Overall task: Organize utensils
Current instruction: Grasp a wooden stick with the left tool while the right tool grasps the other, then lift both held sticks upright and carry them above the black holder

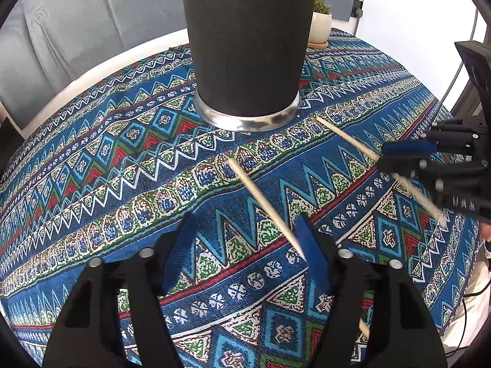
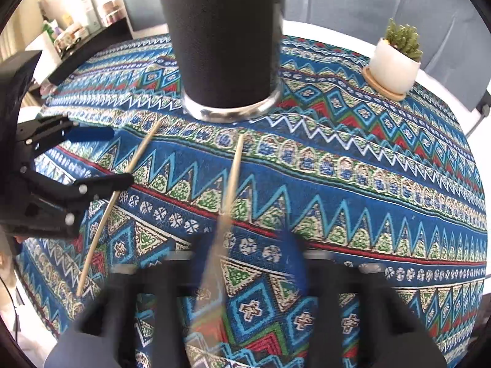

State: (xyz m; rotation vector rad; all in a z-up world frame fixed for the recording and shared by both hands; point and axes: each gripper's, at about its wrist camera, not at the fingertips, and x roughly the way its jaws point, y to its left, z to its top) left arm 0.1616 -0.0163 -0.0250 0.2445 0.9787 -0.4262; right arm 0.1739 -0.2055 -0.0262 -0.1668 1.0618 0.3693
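My right gripper (image 1: 399,161) clenched on one thin wooden chopstick (image 1: 346,136), left gripper (image 1: 242,236) half-open around the other thin wooden chopstick (image 1: 264,204), no squeeze.

A round tabletop (image 1: 101,70) under a blue patterned cloth (image 2: 368,165) fills the room's middle. A grey sofa (image 1: 76,21) stands at twelve o'clock, a cluttered shelf (image 2: 76,30) at ten, and bright daylight whitens the wall (image 1: 414,15) at two.
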